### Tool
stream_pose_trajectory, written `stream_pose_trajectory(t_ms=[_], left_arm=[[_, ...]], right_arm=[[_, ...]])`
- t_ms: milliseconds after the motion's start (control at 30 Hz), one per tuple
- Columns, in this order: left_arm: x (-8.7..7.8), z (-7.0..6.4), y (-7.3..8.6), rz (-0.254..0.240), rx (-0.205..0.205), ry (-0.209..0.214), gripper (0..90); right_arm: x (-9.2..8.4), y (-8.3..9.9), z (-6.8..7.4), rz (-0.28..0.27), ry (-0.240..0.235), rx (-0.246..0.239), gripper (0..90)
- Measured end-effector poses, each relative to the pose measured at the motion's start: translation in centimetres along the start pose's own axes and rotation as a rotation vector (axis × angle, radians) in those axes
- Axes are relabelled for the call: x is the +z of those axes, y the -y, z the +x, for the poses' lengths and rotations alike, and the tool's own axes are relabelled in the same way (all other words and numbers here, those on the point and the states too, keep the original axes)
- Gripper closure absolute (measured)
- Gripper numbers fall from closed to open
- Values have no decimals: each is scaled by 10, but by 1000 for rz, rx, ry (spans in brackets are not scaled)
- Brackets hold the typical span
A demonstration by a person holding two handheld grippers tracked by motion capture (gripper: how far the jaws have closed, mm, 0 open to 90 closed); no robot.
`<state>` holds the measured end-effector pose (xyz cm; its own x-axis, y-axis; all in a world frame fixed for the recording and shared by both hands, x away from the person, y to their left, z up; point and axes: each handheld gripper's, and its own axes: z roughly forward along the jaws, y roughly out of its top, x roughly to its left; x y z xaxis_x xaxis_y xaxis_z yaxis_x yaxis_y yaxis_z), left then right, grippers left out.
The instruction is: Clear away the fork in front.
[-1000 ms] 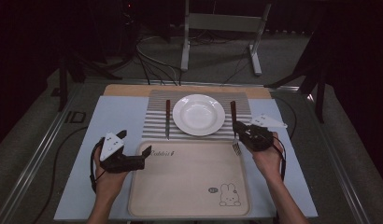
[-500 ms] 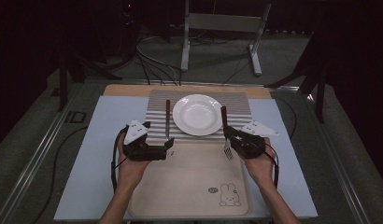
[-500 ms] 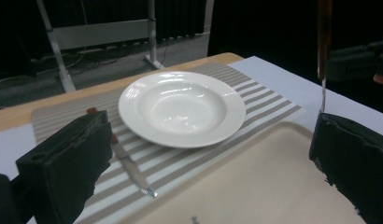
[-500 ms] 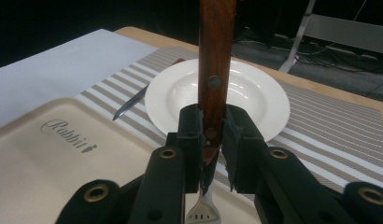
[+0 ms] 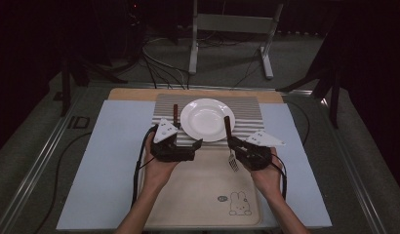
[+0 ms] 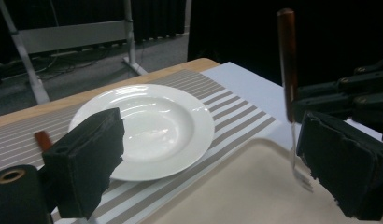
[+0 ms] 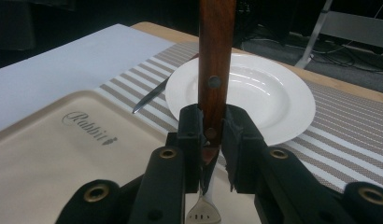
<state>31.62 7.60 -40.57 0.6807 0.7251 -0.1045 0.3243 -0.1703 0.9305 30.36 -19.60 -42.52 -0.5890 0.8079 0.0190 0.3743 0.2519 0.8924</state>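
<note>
High view, left gripper (image 5: 188, 145) released over the tray's (image 5: 198, 204) far edge, jaws just closing on nothing, right gripper (image 5: 233, 146) grasping fork (image 5: 229, 141), left gripper view, fork (image 6: 288, 79) upright over tray, plate (image 6: 152, 126) on striped mat (image 6: 236, 119), right gripper view, wooden handle (image 7: 216, 60) clamped.

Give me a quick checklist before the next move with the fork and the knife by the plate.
1. Right gripper clamped on fork handle: ok.
2. Fork tines point down over the tray: ok.
3. Left gripper empty, jaws just been closing a little: ok.
4. Knife lies on the striped mat, left of the plate: ok.
5. Left gripper lined up on knife handle: not ok.
</note>
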Motion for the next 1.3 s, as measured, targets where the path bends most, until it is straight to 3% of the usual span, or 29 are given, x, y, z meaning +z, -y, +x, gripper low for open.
stream_pose_trajectory(t_ms=[67,100,467,767,933,1100,1133,1200,1267,1300], left_arm=[[0,0,0,0,0,0,107],[6,-3,-2,-4,-12,27,140],[29,-21,-7,10,-36,34,273],[41,-29,-5,17,-58,113,520],[44,-32,-4,25,-65,129,614],[45,-32,-3,21,-76,143,795],[44,-31,-4,18,-86,167,799],[43,-29,-4,20,-83,166,810],[41,-27,-5,24,-83,162,812],[40,-26,-5,24,-83,160,812]], right_arm=[[0,0,1,1,-5,2,778],[1,0,3,0,-11,0,778],[10,4,18,10,-41,-1,778],[12,4,26,-9,-44,12,778],[10,4,27,-24,-40,20,778],[9,4,28,-29,-38,20,778],[9,4,28,-28,-43,20,778],[9,5,28,-38,-49,23,775],[10,6,26,-41,-73,21,743],[11,6,25,-36,-76,25,647]])
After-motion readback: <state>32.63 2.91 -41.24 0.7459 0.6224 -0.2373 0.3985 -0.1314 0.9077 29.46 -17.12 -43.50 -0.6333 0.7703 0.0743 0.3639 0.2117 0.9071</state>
